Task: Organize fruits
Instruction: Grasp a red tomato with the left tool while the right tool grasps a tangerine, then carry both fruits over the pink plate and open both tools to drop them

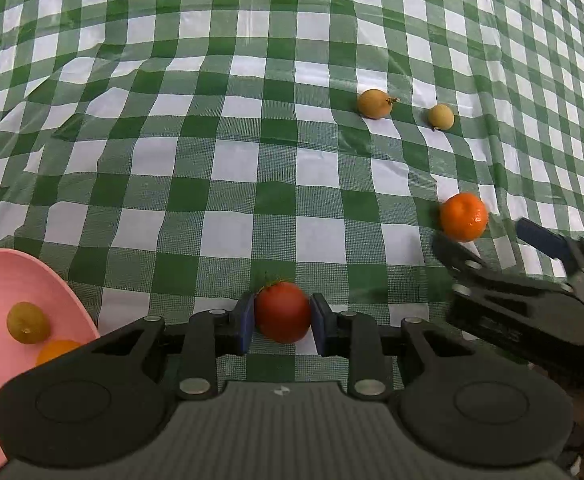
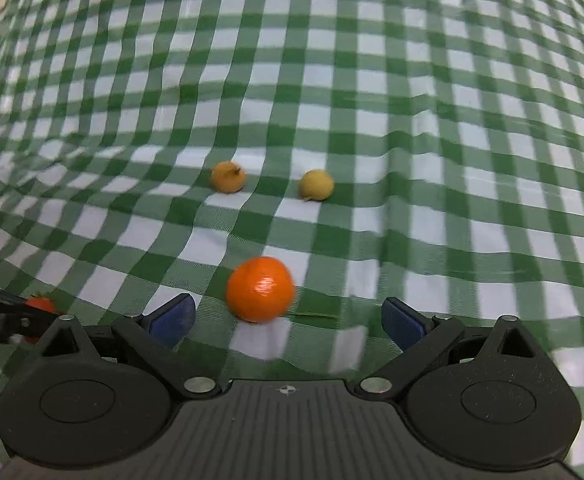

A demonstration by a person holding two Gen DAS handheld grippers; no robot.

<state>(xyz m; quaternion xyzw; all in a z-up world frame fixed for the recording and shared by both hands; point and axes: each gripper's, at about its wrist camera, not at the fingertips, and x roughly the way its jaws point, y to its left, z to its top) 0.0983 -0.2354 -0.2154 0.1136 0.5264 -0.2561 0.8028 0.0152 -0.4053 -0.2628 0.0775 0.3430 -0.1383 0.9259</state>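
Observation:
My left gripper (image 1: 279, 318) is shut on a red tomato (image 1: 281, 312) with a green stem, its blue pads pressed on both sides, low over the checked cloth. My right gripper (image 2: 287, 320) is open, and an orange mandarin (image 2: 260, 289) lies on the cloth just ahead between its blue fingertips (image 2: 173, 316). In the left wrist view the mandarin (image 1: 464, 216) sits at the right, with the right gripper (image 1: 504, 240) just behind it. Two small tan fruits (image 1: 375, 103) (image 1: 441, 117) lie farther back; they also show in the right wrist view (image 2: 228, 176) (image 2: 316, 185).
A pink bowl (image 1: 15, 276) sits at the lower left of the left wrist view and holds a green grape (image 1: 28, 322), an orange fruit (image 1: 56, 351) and something red at the edge. A green and white checked cloth (image 1: 251, 140) with wrinkles covers the table.

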